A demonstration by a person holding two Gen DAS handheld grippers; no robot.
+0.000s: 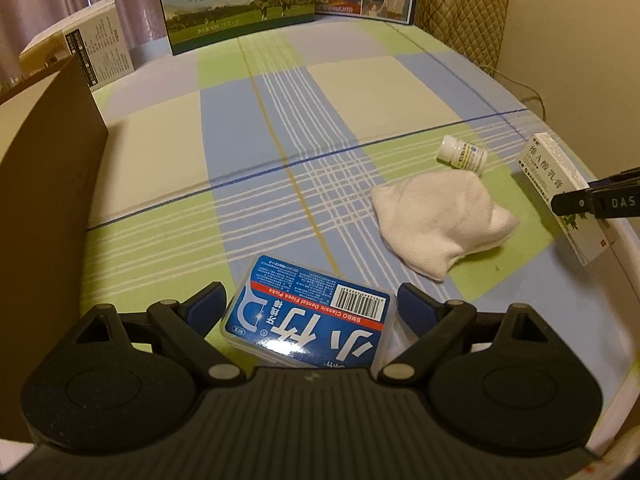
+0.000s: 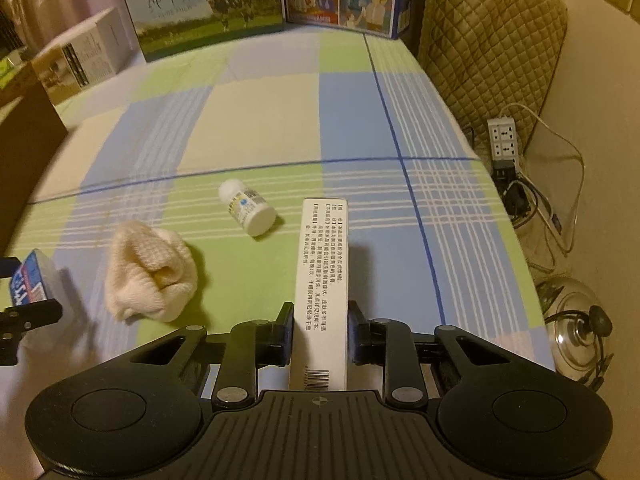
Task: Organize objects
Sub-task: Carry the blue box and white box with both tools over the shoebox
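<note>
A blue-labelled dental floss box point(image 1: 308, 316) lies flat between the fingers of my left gripper point(image 1: 312, 300), which is shut on its sides. It also shows at the left edge of the right wrist view, floss box point(image 2: 34, 280). My right gripper point(image 2: 320, 332) is shut on a long white ointment box point(image 2: 322, 272), held on its narrow edge over the checked cloth. The same ointment box point(image 1: 560, 192) appears far right in the left wrist view. A balled white cloth point(image 1: 440, 216) point(image 2: 148, 276) and a small white pill bottle point(image 1: 464, 154) point(image 2: 248, 208) lie on their own between the two grippers.
A brown cardboard box wall point(image 1: 48, 168) stands close on the left. Milk cartons point(image 1: 240, 0) and a white carton point(image 1: 92, 48) line the back edge. The table's right edge point(image 2: 516, 240) drops to a power strip point(image 2: 506, 138), cables and a metal kettle point(image 2: 576, 336).
</note>
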